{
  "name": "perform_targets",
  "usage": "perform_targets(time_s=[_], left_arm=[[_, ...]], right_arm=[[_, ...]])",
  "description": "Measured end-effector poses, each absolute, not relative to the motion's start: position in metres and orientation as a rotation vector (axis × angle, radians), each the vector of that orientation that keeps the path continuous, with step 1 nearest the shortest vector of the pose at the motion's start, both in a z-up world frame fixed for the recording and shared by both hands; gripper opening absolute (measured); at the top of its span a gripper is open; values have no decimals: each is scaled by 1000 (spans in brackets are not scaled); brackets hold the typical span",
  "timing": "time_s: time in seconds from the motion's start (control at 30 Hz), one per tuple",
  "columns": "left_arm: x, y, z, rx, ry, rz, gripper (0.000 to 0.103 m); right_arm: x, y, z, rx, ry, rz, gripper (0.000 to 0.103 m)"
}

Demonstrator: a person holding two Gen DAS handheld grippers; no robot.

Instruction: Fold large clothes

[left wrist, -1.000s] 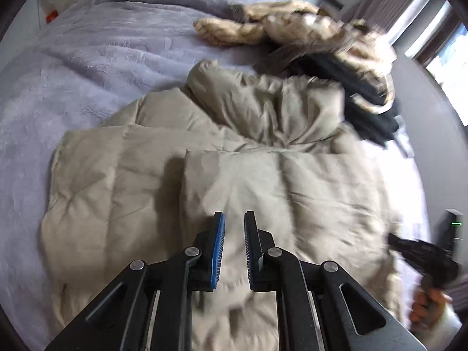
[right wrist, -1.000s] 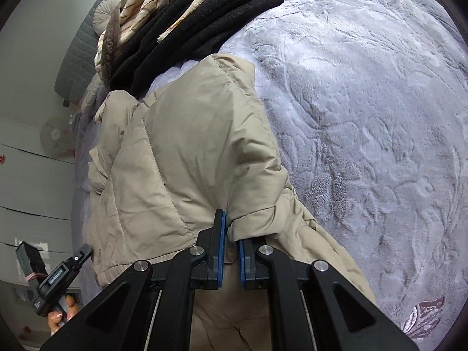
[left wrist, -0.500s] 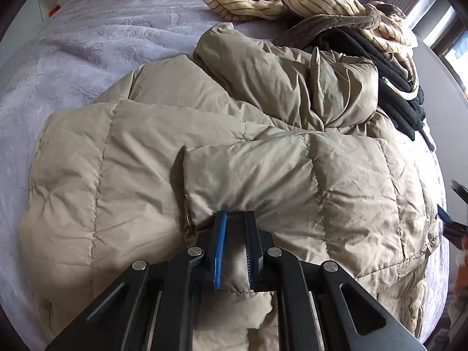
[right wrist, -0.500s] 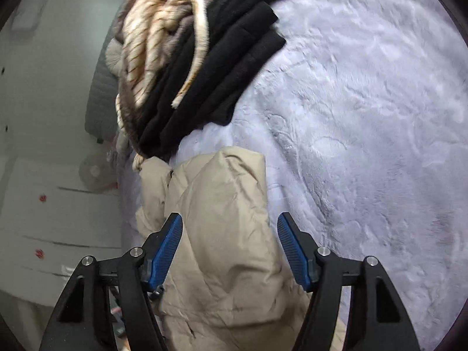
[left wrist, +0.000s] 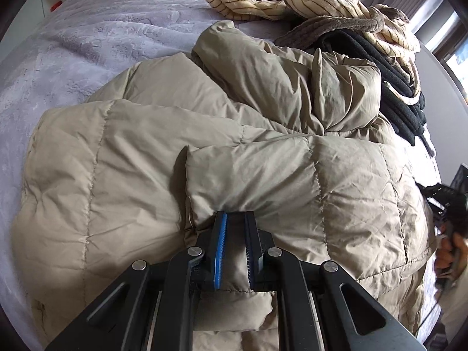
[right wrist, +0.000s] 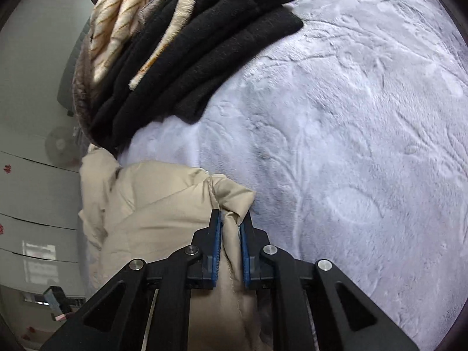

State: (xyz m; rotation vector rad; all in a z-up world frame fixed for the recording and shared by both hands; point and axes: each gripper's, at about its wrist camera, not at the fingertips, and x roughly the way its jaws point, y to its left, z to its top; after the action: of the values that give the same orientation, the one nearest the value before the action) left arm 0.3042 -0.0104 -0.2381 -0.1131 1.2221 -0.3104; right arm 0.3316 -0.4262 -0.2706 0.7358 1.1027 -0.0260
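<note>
**Beige puffer jacket gripped at two points on a lilac bed**

Beige quilted fabric fills most of the left wrist view: a large puffer jacket [left wrist: 163, 158] lies spread across a lilac plush bedspread [left wrist: 87, 35]. Its hood [left wrist: 295, 84] is bunched at the far end of the jacket. One panel of the jacket is folded over onto the rest, and its near edge runs between the fingers of the left gripper [left wrist: 234, 245]. The jaws are nearly closed, with a narrow band of the jacket's hem pinched between the blue pad and the black one. Beyond the hood, touching it, is a pile of black folded clothes [left wrist: 400, 93], with a cream striped fleece garment [left wrist: 316, 3] draped over the top. At the jacket's right edge, the person's other hand and its dark tool show partly, blurred.

In the right wrist view, the same jacket [right wrist: 158, 204] enters from the lower left and ends in a puffy corner. The right gripper [right wrist: 231, 242] is clamped on that corner, its jaws almost together with a thick fold of beige fabric squeezed between the blue pads. The bedspread [right wrist: 351, 146] stretches away to the right of the jacket. Beyond the jacket, the black clothes [right wrist: 204, 58] lie stacked in layers, with the striped fleece [right wrist: 117, 26] on their far left side.
</note>
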Motion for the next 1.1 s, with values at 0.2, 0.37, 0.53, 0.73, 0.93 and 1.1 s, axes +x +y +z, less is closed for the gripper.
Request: perform_targets(time_s=[0.2, 0.37, 0.53, 0.73, 0.93, 1.1], left_arm=[[305, -12, -238, -118, 1221, -311, 14], [305, -11, -239, -121, 1215, -312, 14], [302, -11, -238, -112, 1206, -306, 14], [298, -17, -239, -76, 1182, -310, 14], [289, -11, -217, -49, 1169, -264, 14], [269, 6, -198, -43, 1174, -242, 14]], right_arm=[[305, -421, -236, 624, 1064, -137, 13], [261, -384, -186, 429, 1011, -43, 13], [244, -357, -215, 345, 1105, -22, 13], [250, -363, -252, 358, 1132, -60, 12], [244, -361, -229, 312, 1129, -65, 16], [218, -361, -206, 346, 1109, -58, 16]])
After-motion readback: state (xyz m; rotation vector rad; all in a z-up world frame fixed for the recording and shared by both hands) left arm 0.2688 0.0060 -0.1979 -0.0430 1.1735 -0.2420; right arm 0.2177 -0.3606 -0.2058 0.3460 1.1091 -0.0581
